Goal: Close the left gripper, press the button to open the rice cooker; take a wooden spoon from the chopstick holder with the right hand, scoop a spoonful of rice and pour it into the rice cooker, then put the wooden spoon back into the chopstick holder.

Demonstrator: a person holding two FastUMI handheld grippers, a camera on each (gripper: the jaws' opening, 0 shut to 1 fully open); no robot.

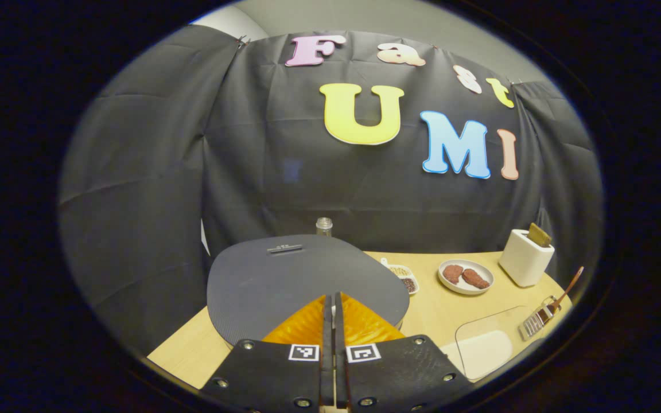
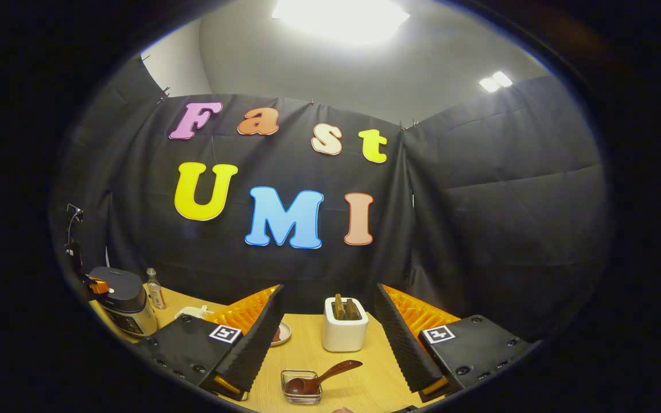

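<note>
Pressed together, the left gripper (image 1: 329, 321) was held over the rice cooker (image 1: 284, 275) lid — the button could be missed — while the right gripper (image 2: 330, 338) was spread wide above the wooden spoon (image 2: 322, 376).

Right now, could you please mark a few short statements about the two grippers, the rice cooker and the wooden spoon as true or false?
1. The left gripper is shut, over the dark grey rice cooker lid. True.
2. The right gripper is shut on the brown wooden spoon. False: it is open, and the spoon lies in the small wire chopstick holder.
3. The rice cooker lid is raised. False: it is down.
4. The white toaster holds two slices. True.
</note>
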